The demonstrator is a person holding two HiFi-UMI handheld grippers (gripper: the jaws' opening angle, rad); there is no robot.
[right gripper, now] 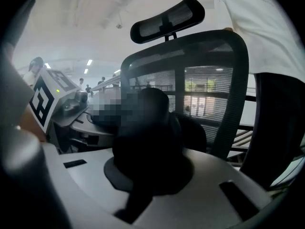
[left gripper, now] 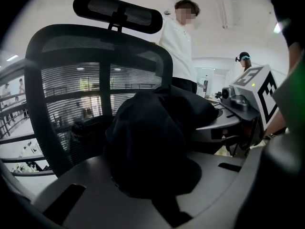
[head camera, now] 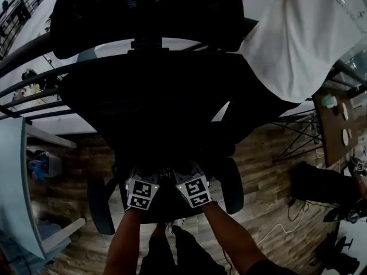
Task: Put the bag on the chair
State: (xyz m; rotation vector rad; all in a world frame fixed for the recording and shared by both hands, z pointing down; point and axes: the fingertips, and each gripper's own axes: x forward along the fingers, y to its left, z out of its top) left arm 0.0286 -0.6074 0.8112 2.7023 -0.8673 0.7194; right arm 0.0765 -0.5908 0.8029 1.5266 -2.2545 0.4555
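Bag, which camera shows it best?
Left gripper view: the black bag fills the centre, outlined against the chair back. Right gripper view has it partly blurred over; head view loses it against the dark chair.

The chair [right gripper: 238, 80] is closed along its back edge by the tall mesh backrest [left gripper: 95, 89] and the headrest [left gripper: 116, 11]. A person in a white shirt [head camera: 298, 33] stands just beyond its back right corner. One armrest [head camera: 100, 205] guards the left edge and another armrest [head camera: 230, 185] the right, so the only open way in is the front edge between them. There the black bag [left gripper: 147, 147] takes up the middle. A pale desk [head camera: 11, 171] crowds the left side. Wooden floor [head camera: 269, 171] lies open on the right, up to a brown table [head camera: 331, 128].
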